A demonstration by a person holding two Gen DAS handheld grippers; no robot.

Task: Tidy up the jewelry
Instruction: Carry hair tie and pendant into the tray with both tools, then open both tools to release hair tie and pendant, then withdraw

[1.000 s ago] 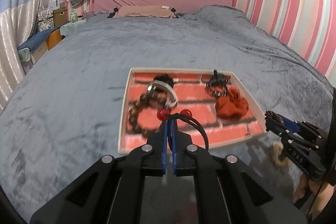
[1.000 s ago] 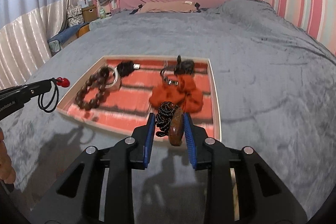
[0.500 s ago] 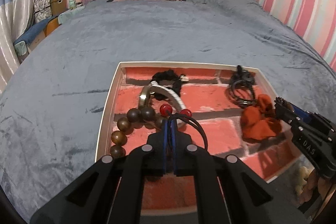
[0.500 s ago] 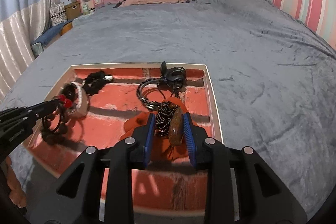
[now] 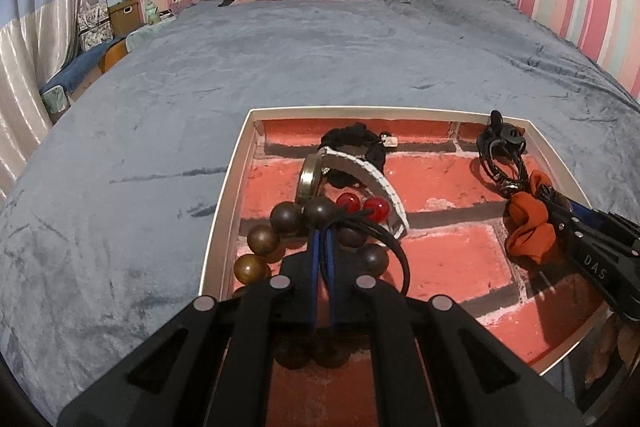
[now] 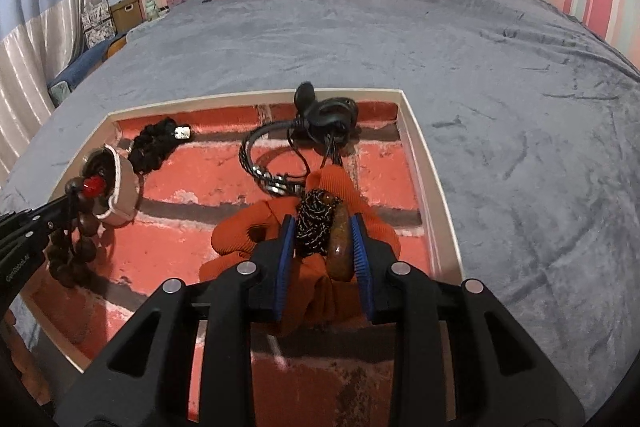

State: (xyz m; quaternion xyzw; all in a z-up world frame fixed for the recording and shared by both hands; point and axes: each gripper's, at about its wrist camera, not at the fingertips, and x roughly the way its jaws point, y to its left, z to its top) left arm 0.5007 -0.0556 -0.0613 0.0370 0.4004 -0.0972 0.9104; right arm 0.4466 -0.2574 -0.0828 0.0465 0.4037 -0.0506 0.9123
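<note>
Over the brick-patterned tray (image 5: 230, 183) on the bed (image 5: 320, 59), the left hand-held gripper (image 5: 323, 239) pinches a black cord with two red beads (image 5: 362, 206) above the wooden bead bracelet (image 5: 260, 241), while the right hand-held gripper (image 6: 323, 227) clamps an amber bangle (image 6: 340, 243) and dark braided bracelet (image 6: 314, 223) over the orange scrunchie (image 6: 236, 233).
</note>
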